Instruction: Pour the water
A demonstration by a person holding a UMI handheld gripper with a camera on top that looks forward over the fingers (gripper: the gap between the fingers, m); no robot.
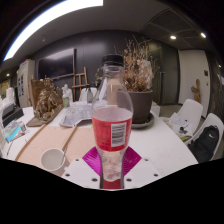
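Right now I see the plastic bottle (112,112) upright between my gripper (112,160) fingers, its pink liquid reaching about halfway; both magenta pads (95,160) press its lower body, so the jaws hold it. A white cup (54,159) stands just left on the table (40,140). A potted plant (138,85) stands beyond.
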